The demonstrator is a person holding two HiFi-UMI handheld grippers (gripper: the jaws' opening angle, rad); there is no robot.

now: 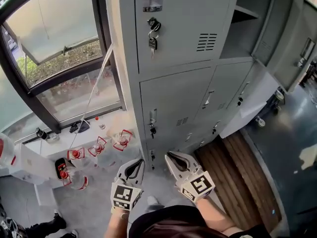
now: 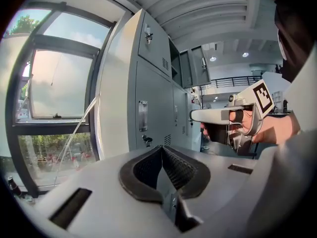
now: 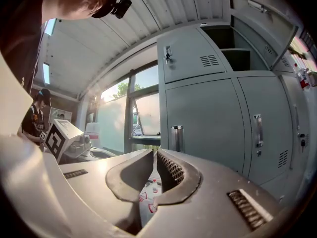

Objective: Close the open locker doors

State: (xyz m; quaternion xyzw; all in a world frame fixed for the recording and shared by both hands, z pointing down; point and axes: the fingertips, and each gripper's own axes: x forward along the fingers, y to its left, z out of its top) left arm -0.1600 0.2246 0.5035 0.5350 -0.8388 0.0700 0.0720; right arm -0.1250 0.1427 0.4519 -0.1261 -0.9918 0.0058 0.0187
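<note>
A bank of grey lockers [image 1: 183, 48] stands in front of me. At its upper right one compartment [image 1: 245, 24] is open, its door [image 1: 277, 33] swung out. Lower down a second door [image 1: 250, 100] hangs open to the right. My left gripper [image 1: 141, 161] and right gripper [image 1: 168, 154] are side by side below the lockers, both shut and empty, touching nothing. In the left gripper view the shut gripper [image 2: 161, 148] points at the closed left column [image 2: 148, 98]. In the right gripper view the shut gripper [image 3: 154, 152] faces closed doors [image 3: 208, 118], with the open compartment [image 3: 230, 46] above.
Keys [image 1: 153, 37] hang from the top-left locker's lock. A large window [image 1: 59, 48] fills the left. Several red-labelled bottles [image 1: 98, 147] stand below it. A wooden board [image 1: 237, 177] lies on the floor at the right. A person [image 3: 37, 115] stands behind to the left.
</note>
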